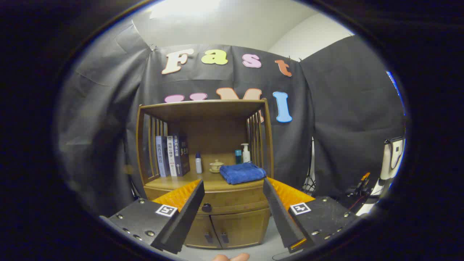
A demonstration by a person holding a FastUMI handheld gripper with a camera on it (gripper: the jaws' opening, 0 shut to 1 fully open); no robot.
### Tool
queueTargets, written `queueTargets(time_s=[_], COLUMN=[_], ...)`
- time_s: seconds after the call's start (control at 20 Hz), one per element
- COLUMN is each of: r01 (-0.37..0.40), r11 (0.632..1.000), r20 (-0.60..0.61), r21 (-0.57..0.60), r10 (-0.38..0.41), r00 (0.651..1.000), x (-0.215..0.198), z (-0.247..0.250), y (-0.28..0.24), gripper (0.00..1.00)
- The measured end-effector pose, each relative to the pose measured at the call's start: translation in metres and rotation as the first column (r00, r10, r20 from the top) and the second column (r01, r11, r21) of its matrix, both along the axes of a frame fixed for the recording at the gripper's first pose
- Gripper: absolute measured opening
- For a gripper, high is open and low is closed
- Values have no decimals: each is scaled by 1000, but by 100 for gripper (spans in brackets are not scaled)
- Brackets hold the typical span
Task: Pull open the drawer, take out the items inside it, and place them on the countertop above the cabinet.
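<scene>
— Ahead, through the gripper view: tongs point(233, 197) spread wide apart, clamped on nothing, aimed at a small brown wooden cabinet point(232, 224).

— And the drawer?

— Shut. Brown wooden drawer point(235, 201) just under the tabletop point(174, 181), round dark knob point(206, 207) showing in the gap between the two fingers, nearer the left one. Contents hidden behind the closed front. Below it, two little cabinet doors point(224, 228) with dark handles.

— On the tabletop?

— Folded blue cloth towel point(242, 173) toward the front right. Behind it a white pump bottle point(246, 153) and a teal cylindrical container point(238, 156), close together. Near the middle, a small pale lidded ceramic cup point(216, 166), with a slim white bottle with a dark cap point(198, 162) just beside it on the left. Further left, three upright books point(172, 155) leaning against the slatted side.

— Anything touching the tongs?

— No. Well apart from the cabinet. At the bottom, between the fingers, a person's fingertips point(232, 257).
</scene>
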State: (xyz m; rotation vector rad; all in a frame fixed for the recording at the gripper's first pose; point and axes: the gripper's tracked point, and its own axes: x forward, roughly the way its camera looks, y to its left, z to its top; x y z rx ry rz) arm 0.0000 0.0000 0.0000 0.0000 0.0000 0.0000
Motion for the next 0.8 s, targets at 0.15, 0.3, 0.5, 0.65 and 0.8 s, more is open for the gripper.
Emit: queueTargets(time_s=[0.15, 0.3, 0.5, 0.65, 0.8], r01=[-32, -37, -50, -47, -48], r11=[999, 999, 998, 998, 998], r20=[-19, -43, -48, -49, -49], r21=[-28, -36, -36, -39, -44], r10=[32, 36, 49, 45, 46], r00=[999, 998, 998, 998, 998], x=[-3, -1, -1, 0, 1], z=[-6, -11, -14, -15, -16], y=[15, 20, 26, 24, 26], gripper=[97, 97, 98, 97, 97])
